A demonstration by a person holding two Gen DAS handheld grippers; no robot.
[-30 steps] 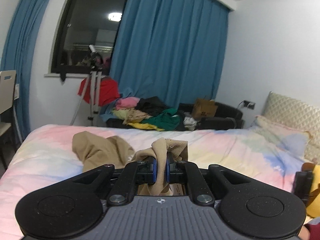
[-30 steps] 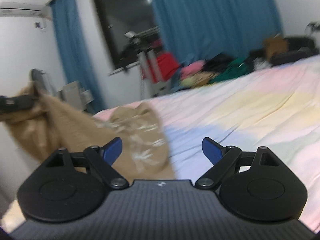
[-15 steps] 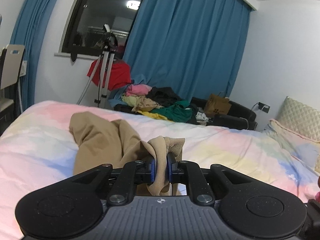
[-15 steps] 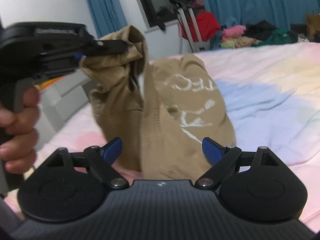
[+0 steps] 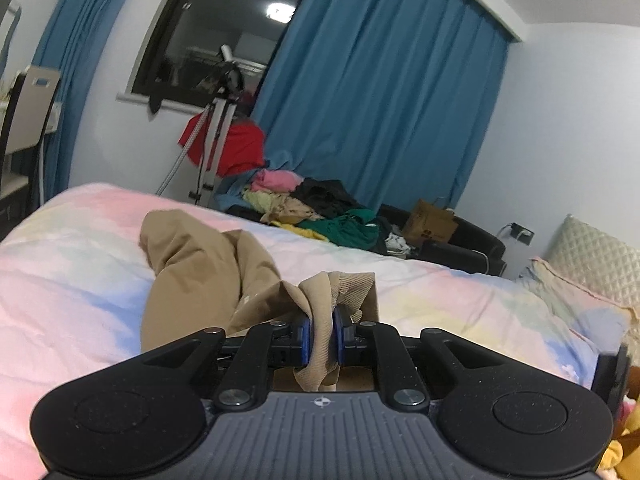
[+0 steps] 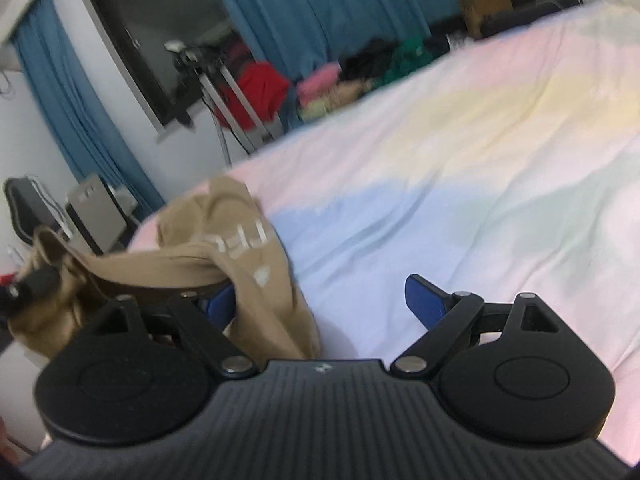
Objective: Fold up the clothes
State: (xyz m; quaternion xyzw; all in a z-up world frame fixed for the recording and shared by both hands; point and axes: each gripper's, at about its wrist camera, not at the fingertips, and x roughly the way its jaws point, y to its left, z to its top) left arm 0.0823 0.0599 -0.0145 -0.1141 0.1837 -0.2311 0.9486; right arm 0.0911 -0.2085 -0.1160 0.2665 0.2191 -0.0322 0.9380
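Observation:
A tan garment [image 5: 200, 276] with white lettering lies bunched on the pastel bedspread [image 5: 72, 280]. My left gripper [image 5: 320, 336] is shut on its ribbed edge and holds that edge up. In the right wrist view the same tan garment [image 6: 256, 276] drapes across the left finger [image 6: 220, 304] of my right gripper [image 6: 320, 304], which is open with nothing between the jaws. The left gripper [image 6: 36, 284] shows at the far left of that view, wrapped in tan cloth.
A pile of mixed clothes [image 5: 316, 212] and a tripod [image 5: 212, 140] with a red garment stand beyond the bed's far edge by the blue curtains. A pillow [image 5: 580, 296] lies at the right. A chair [image 5: 28, 120] stands at the left.
My left gripper has lowered slightly with the cloth still held. My right gripper has swung down and right; the garment now hangs lower and over its left finger.

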